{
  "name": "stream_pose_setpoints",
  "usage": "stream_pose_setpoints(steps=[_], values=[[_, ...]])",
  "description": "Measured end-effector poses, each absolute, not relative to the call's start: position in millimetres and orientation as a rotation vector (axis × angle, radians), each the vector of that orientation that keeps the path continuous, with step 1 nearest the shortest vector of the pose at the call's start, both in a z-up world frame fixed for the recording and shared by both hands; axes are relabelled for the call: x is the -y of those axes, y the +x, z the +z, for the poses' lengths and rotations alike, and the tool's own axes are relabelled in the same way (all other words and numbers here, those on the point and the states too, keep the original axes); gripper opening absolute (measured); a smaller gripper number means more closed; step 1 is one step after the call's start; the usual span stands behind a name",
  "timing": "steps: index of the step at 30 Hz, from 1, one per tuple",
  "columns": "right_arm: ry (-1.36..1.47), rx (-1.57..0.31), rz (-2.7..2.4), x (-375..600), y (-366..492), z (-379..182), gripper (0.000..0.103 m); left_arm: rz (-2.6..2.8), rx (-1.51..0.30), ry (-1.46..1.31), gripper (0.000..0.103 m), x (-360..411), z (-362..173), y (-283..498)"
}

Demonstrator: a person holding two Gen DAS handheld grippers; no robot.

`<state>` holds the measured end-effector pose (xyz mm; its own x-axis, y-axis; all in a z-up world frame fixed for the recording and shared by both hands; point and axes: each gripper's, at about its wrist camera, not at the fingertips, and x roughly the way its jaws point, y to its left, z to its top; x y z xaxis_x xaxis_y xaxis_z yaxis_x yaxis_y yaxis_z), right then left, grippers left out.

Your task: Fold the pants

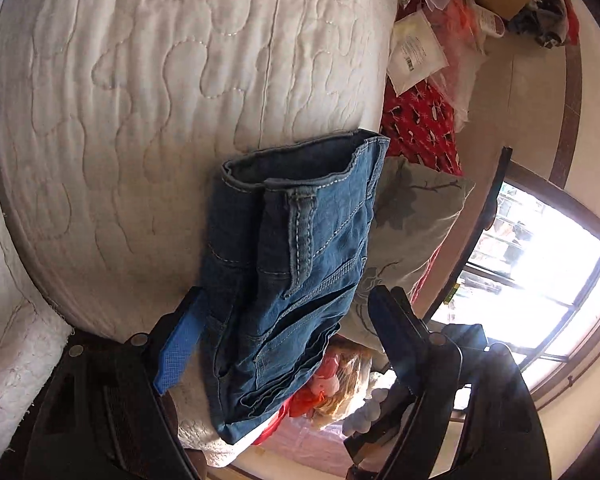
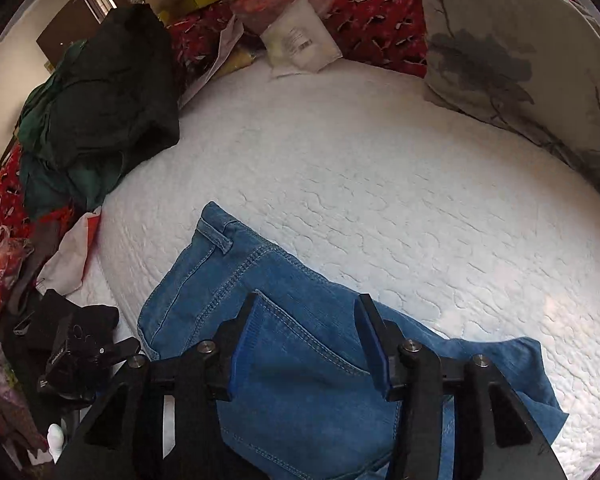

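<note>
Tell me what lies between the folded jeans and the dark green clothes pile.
In the right wrist view, only bare quilted mattress separates the jeans from the dark green clothes pile.

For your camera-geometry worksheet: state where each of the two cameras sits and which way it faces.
Left wrist: on the left gripper, facing the folded jeans on the quilted mattress; both open fingers show.
Right wrist: on the right gripper, looking down on the jeans; open fingers show.
Shared: jeans, mattress, floral pillow.

White quilted mattress (image 2: pixel 380 184), jeans (image 2: pixel 284 360), dark clothes (image 2: pixel 100 100), pillow (image 2: pixel 520 52)
</note>
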<state>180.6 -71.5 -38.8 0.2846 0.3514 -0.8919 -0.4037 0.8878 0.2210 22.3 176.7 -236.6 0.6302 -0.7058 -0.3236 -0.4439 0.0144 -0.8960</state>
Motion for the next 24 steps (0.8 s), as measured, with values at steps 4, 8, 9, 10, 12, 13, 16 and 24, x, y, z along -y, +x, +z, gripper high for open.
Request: stream_pose_setpoints(steps=[4,8,9,10,12,13,16,24], values=[[-0.126,-1.221,0.552,22,211,-59,0.051,-0.262,-0.969,-1.613,0.082,-173,-236,34],[-0.19,-1.285,0.641,-27,231,-85,0.051,-0.266,-0.978,-1.618,0.083,-172,-241,37],[-0.224,-1.295,0.662,-39,233,-91,0.051,-0.267,-0.978,-1.624,0.083,-172,-243,38],[-0.256,-1.306,0.685,-50,235,-96,0.051,-0.265,-0.979,-1.63,0.084,-173,-244,39],[-0.331,-1.314,0.703,-67,237,-107,0.054,-0.266,-0.977,-1.64,0.086,-173,-245,41],[-0.368,-1.321,0.703,-74,238,-113,0.054,-0.263,-0.976,-1.64,0.087,-173,-244,42],[-0.46,-1.298,0.745,-86,233,-117,0.043,-0.255,-0.973,-1.636,0.089,-172,-244,44],[-0.379,-1.18,0.785,-59,210,-75,0.014,-0.363,-0.954,-1.441,0.055,-168,-213,51]])
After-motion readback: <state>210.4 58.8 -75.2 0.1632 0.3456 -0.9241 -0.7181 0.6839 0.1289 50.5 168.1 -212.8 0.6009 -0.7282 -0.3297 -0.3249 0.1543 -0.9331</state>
